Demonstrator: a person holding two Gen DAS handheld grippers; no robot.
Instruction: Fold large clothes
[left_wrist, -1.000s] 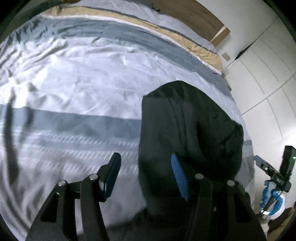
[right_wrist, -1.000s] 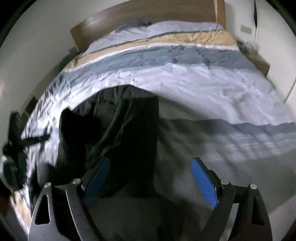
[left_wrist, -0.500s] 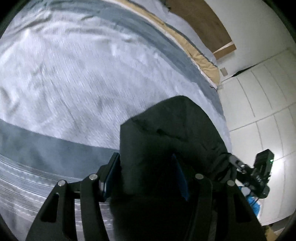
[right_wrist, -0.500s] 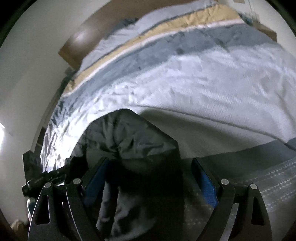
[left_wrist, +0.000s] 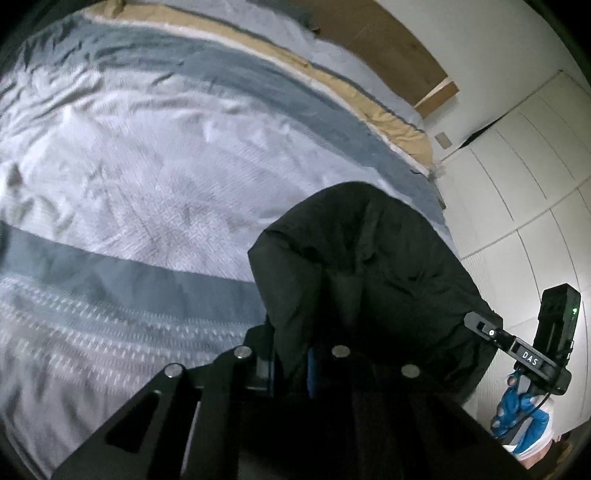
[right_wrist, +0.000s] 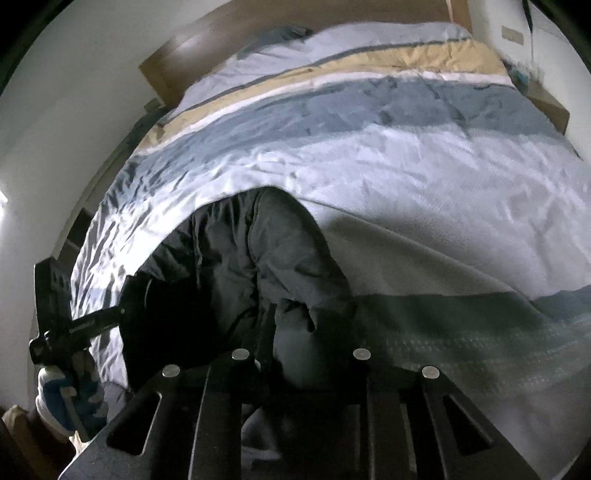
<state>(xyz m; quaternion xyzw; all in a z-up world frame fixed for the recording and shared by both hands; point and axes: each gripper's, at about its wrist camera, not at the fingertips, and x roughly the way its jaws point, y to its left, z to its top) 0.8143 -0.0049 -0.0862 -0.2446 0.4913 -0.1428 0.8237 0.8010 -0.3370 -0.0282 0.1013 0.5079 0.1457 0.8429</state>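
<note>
Dark jacket (left_wrist: 369, 266) bunched at the near edge of the bed (left_wrist: 147, 155). Left gripper (left_wrist: 290, 363) has just closed, pinching a fold of it; fingertips mostly buried in cloth. Right gripper (right_wrist: 295, 360), also just closed, clamps another fold; its pads hidden. The jacket's lower part is cut off behind both grippers.

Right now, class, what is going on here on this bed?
A person is folding a dark jacket on a bed with a striped duvet. Each gloved hand holds a gripper. The left gripper and the right gripper have both just closed, each pinching a near edge of the jacket. The jacket lies bunched near the edge of the bed, with the fold not yet made.
</note>
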